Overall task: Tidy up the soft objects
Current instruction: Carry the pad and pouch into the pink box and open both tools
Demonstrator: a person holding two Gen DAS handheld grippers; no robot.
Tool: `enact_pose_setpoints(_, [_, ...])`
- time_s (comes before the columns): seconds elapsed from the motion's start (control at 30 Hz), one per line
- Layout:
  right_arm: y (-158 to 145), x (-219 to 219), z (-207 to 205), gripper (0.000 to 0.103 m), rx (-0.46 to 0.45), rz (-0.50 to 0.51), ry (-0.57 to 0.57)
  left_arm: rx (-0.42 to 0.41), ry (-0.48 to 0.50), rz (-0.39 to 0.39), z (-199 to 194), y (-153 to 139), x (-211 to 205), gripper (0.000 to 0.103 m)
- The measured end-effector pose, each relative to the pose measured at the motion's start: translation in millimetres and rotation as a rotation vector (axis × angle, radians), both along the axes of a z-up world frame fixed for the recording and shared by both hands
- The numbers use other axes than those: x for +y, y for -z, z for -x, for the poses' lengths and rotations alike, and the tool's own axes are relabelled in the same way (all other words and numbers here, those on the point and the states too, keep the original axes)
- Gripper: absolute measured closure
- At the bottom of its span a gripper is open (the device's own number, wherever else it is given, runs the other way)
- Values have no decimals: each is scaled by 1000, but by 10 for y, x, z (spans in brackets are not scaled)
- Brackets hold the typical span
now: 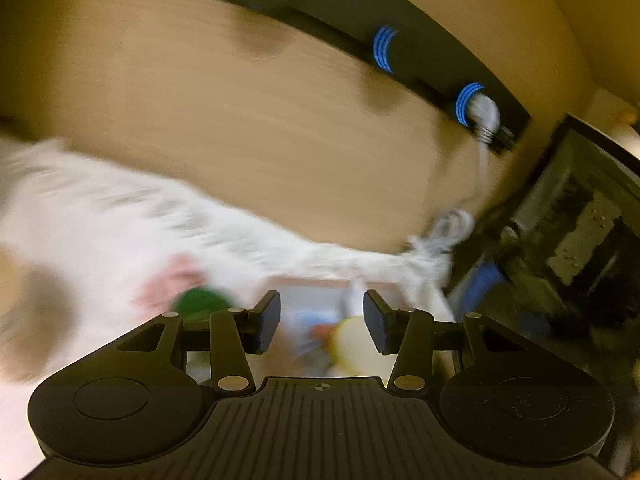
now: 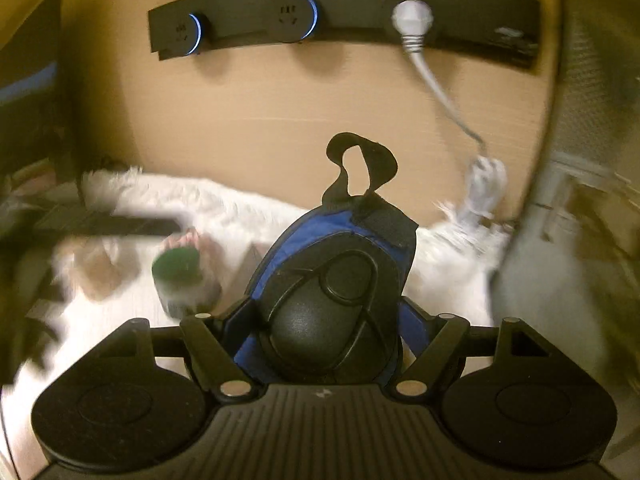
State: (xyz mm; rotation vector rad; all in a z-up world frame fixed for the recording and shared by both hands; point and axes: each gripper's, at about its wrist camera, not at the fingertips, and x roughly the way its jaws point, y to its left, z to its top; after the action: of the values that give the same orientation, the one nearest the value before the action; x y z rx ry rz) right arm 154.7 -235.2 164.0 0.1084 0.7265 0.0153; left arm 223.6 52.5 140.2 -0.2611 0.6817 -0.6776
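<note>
1. Between our right gripper (image 2: 324, 332) jaws, we are clamping a blue-black pouch (image 2: 340, 280) above the white furry rug (image 2: 248, 208).
2. Our left gripper (image 1: 322, 320) is gaping empty.
3. Only the left view is showing a colourful blurred box (image 1: 320, 312); the right shows the socket strip (image 2: 480, 36) squarely.

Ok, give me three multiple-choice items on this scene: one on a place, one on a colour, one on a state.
1. In the right wrist view, which socket of the strip holds the plug?
A. left
B. middle
C. right

2. The bag is:
A. red and white
B. blue and black
C. all green

3. The left claw is:
A. open, gripping nothing
B. shut on the bag
C. shut on the plug

Answers:
1 C, the white plug sits towards the strip's right end.
2 B, blue cloth shows around black panels.
3 A, its fingers stand apart with nothing gripped between them.
</note>
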Motion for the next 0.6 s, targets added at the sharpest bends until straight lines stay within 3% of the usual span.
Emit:
enact_pose_setpoints(0.13, [447,150,-783,27,229,-46,0,65,-151,-23,223,204,653,53])
enact_pose_setpoints(0.2, [771,285,-1054,27,358,38,3,111,-220,-38,341,340,960,53])
enact_pose_setpoints(0.23, [898,361,-1132,25,376,109,2,127,-246,-51,395,400,1072,53])
enact_pose_setpoints(0.3, [1019,456,-1202,22,374,197,0,159,-281,-83,505,519,1246,53])
enact_pose_setpoints(0.4, [1045,458,-1227,21,378,210,11,202,-285,-117,661,700,1359,53])
enact_pose_setpoints(0.53, [1025,536,-1100,16,365,249,-52,248,-224,-155,740,843,1226,53])
enact_pose_setpoints(0.6, [974,583,-973,16,308,270,-81,259,-169,-175,728,871,1094,53])
